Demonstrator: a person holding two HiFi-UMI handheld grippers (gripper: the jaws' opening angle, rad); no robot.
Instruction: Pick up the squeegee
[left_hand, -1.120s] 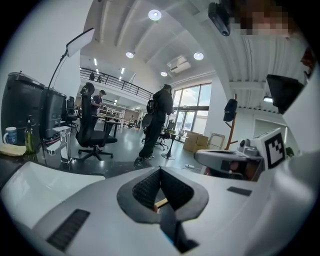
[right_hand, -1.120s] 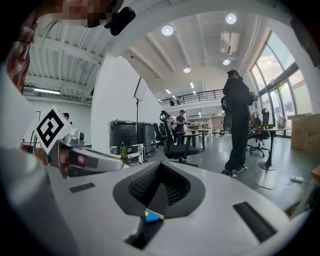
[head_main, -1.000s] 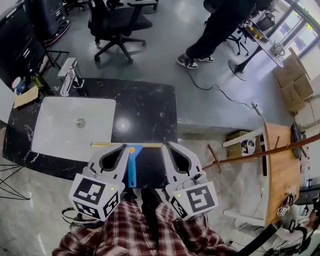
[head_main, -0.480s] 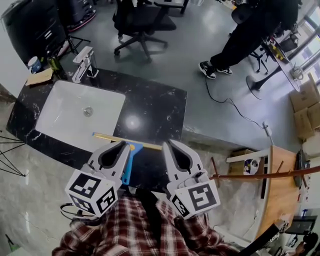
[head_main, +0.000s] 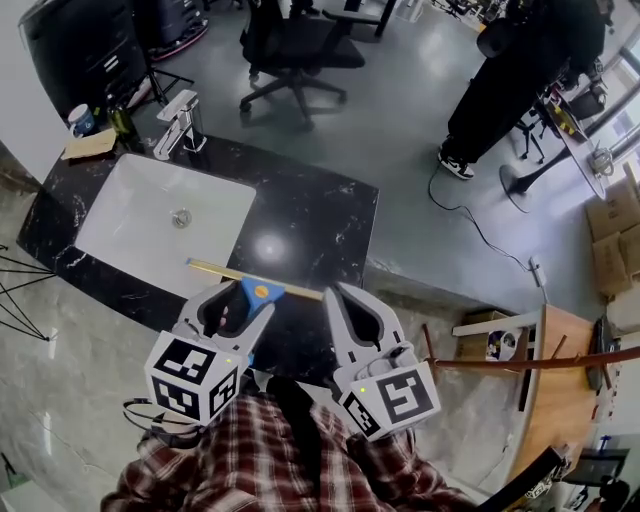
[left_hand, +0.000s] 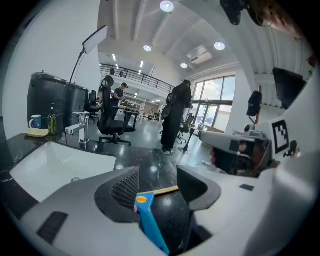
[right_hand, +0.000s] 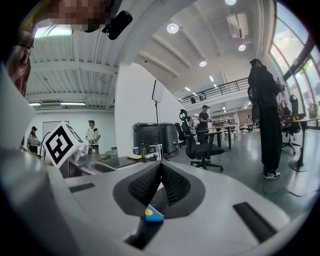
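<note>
Squeegee (head_main: 258, 291) lay on the black counter (head_main: 310, 215) near its front edge, low in the centre of the head view, its yellow blade running across and its blue handle pointing back toward the person, with the sink (head_main: 140, 225) to the upper left. Left gripper (head_main: 232, 303) sat over the handle, jaws well apart with the handle between them, close to the left jaw. Right gripper (head_main: 337, 293) was just beside it to the right, its jaws together on nothing
</note>
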